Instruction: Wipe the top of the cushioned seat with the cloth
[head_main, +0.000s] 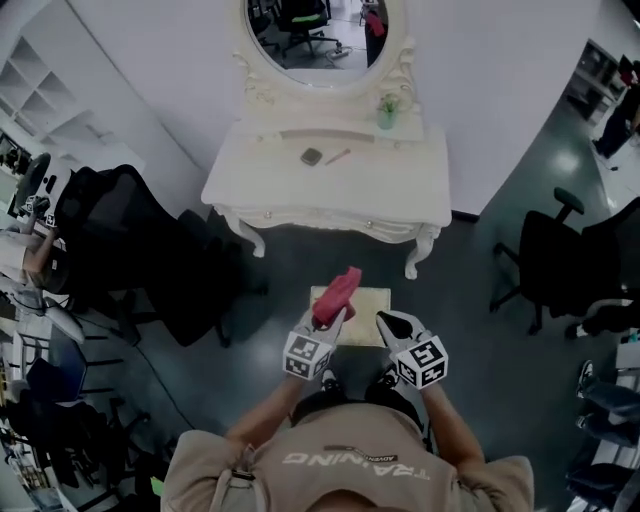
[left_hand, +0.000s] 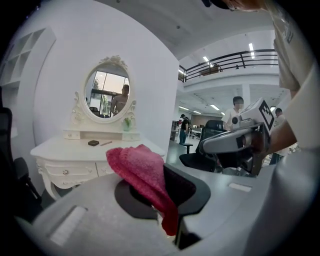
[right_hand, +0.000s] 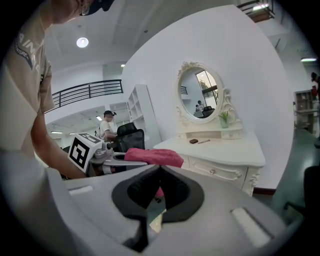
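A pink-red cloth (head_main: 336, 296) sticks up from my left gripper (head_main: 330, 318), which is shut on it above the cream cushioned seat (head_main: 365, 301). In the left gripper view the cloth (left_hand: 141, 172) is pinched between the jaws and folds over them. My right gripper (head_main: 388, 322) hovers just right of the left one, over the seat's right part, shut with nothing in it. From the right gripper view the jaws (right_hand: 159, 189) meet, and the cloth (right_hand: 152, 156) shows beyond them in the other gripper.
A white dressing table (head_main: 330, 178) with an oval mirror (head_main: 325, 35), a small dark box (head_main: 311, 156) and a green glass (head_main: 386, 113) stands beyond the seat. Black office chairs stand at the left (head_main: 130, 240) and right (head_main: 560, 250).
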